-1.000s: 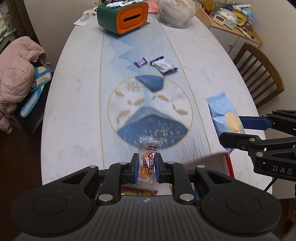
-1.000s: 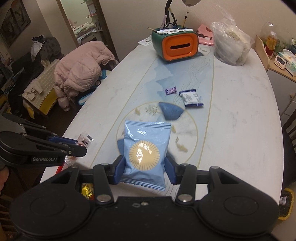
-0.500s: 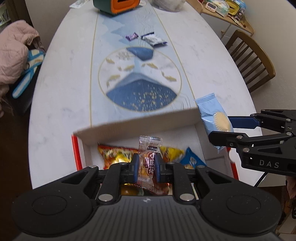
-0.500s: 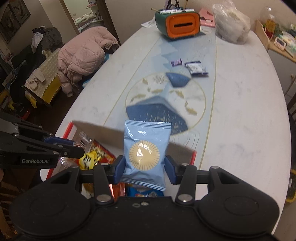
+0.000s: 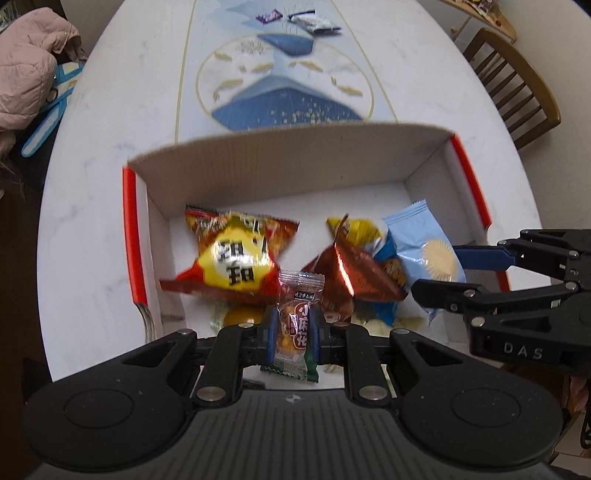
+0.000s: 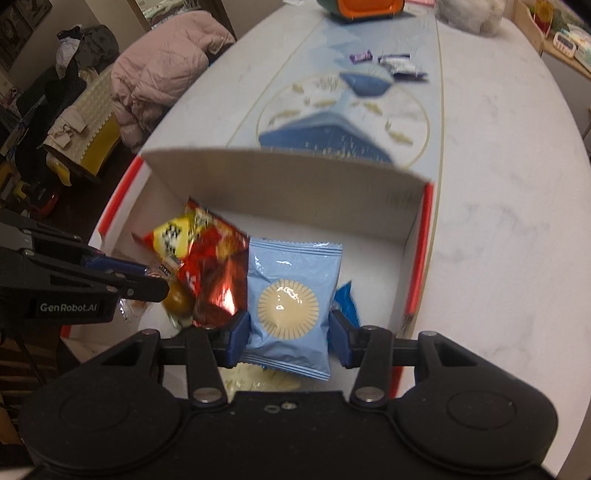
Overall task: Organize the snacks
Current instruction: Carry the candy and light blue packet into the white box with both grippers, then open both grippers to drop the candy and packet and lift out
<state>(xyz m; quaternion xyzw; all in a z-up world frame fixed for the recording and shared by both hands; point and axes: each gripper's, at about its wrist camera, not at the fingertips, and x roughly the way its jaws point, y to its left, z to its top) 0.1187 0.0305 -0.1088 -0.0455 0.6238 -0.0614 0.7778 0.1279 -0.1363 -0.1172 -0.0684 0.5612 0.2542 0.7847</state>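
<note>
A cardboard box with red edges (image 5: 280,162) (image 6: 295,184) stands on the near end of the table, with several snack bags inside. My left gripper (image 5: 291,328) is shut on a small clear candy packet (image 5: 295,325) and hangs over the box's near side. My right gripper (image 6: 288,332) is shut on a light blue snack bag with a sun print (image 6: 291,299) (image 5: 428,254), over the right part of the box. A red and yellow bag (image 5: 232,258) and a copper foil bag (image 5: 354,273) lie in the box. Each gripper shows in the other's view.
Two small packets, a purple one (image 5: 269,16) and a white and blue one (image 5: 314,24), lie far up the table. A wooden chair (image 5: 517,92) stands to the right. A pink jacket (image 6: 162,74) lies on a seat to the left.
Both grippers came down and back toward the near end of the table, still holding their packets. The box, at first below the views, now fills the middle of both.
</note>
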